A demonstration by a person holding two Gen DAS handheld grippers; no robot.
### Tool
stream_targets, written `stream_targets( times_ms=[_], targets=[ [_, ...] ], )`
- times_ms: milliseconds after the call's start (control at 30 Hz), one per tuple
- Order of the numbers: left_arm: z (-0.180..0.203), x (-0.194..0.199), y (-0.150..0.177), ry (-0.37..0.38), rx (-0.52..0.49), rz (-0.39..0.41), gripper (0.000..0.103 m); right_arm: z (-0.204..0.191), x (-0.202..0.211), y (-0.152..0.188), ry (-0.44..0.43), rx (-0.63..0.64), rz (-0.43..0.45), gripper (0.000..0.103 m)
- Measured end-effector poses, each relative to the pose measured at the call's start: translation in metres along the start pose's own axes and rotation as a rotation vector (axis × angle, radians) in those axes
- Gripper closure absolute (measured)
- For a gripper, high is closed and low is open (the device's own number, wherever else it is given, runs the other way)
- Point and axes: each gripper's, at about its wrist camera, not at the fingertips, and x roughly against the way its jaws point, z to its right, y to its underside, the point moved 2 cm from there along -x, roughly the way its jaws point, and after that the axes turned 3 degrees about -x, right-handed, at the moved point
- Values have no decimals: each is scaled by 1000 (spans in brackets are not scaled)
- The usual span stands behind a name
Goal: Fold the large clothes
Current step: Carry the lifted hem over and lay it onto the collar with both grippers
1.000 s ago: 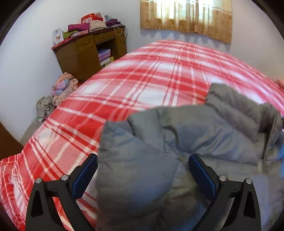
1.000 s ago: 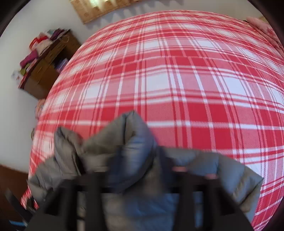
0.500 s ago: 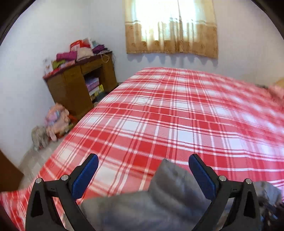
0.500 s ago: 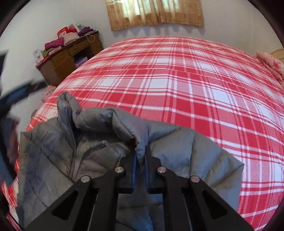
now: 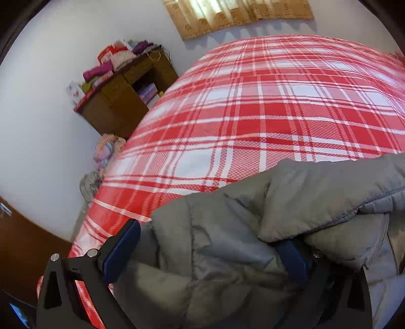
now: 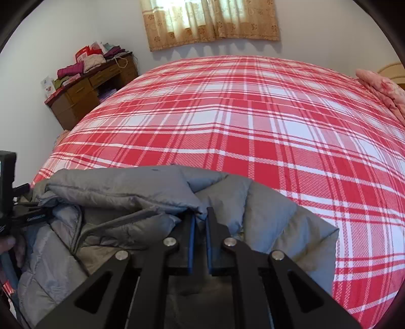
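Note:
A grey padded jacket (image 5: 227, 240) lies bunched at the near edge of a bed with a red and white plaid cover (image 5: 253, 114). My left gripper (image 5: 206, 255) is open, its blue pads wide apart. Jacket padding fills the space between them, and a fold drapes over the right pad. In the right wrist view the jacket (image 6: 121, 192) spreads to the left over the cover (image 6: 253, 126). My right gripper (image 6: 200, 225) is shut on a raised fold of it, the pads pinching the fabric. The jacket's lower part is hidden under the fingers.
A wooden desk (image 6: 83, 93) piled with folded clothes stands by the wall at the left, with loose clothes (image 5: 106, 149) on the floor beside it. A curtained window (image 6: 212, 22) is behind the bed. A pink pillow (image 6: 382, 88) lies at the far right.
The right gripper has closed onto a jacket fold and its view has steadied. The left gripper swung out over the bed, then came back over the jacket, rolled, still open.

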Motion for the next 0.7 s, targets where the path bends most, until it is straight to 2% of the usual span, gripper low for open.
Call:
stream_targets(
  times_ms=[67,200,300,367,433,500,567,633,700],
  targets=[
    [0,12,-4,-15,-10,17,1,3,-1,3,1,-1,3,93],
    [-20,71,-27,87,127,219,1,9,-4,5,-8,-16,9,94],
    [-23,94,-52,120,170,314,1,7,-5,6,1,-5,15,94],
    [-12,84,-63,131,153,296,1,6,-4,7,6,6,22,94],
    [5,58,-64,82,99,237,1,7,-2,9,11,10,28,94],
    [16,26,-48,12,56,147,1,8,0,9,14,10,31,94],
    [24,7,-23,13,38,100,1,8,6,10,12,19,35,94],
    [30,4,-7,11,13,114,1,5,15,9,8,40,41,90],
    [32,10,-6,3,7,148,1,3,30,6,13,53,50,79]
  ],
)
